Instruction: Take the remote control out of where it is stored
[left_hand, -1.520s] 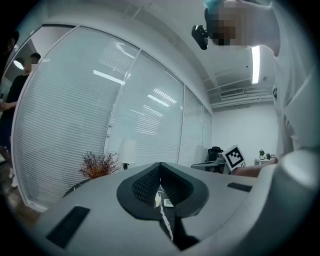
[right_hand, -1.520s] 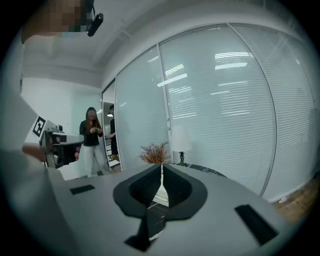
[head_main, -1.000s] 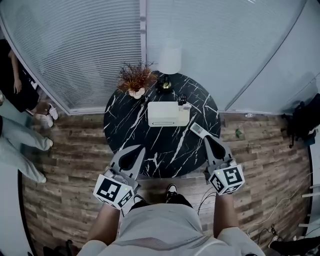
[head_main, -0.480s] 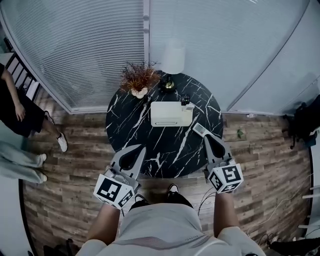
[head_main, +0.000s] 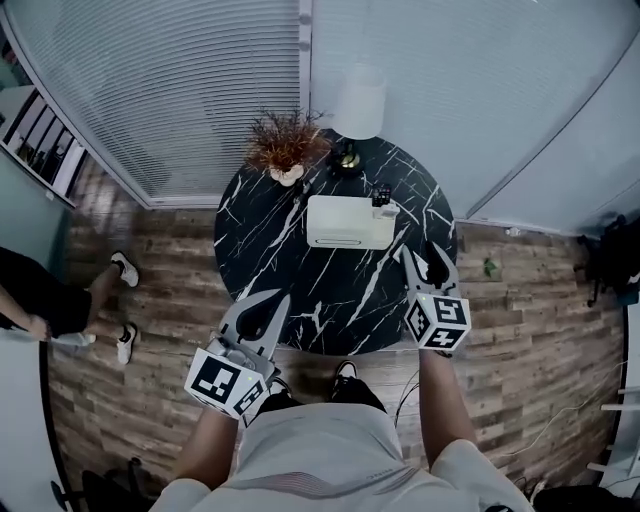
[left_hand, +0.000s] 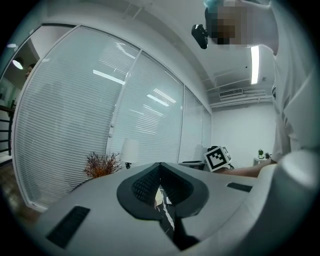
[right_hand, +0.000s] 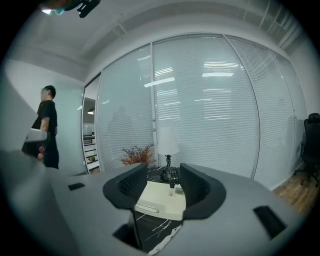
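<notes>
Nearest, well short of the white box and off to its left, over the front rim of the black marble counter: left gripper, jaws drawn together to a thin slit, nothing between.

Closer to the box, just short of its near right corner: right gripper, jaws just opened wider and standing apart, pads pressing on nothing, the box itself framed in the gap beyond them.

At the box's far right corner, touching or just beside it: dark remote control with rows of buttons, upright, ungripped, clear of both grippers. Whether in a holder or a slot of the box, impossible to tell.

Behind the box to the left: dried reddish plant in a small pale pot. Directly behind the box: white-shaded lamp.

Far left of the box, down on the wooden floor: a person in dark clothes.
</notes>
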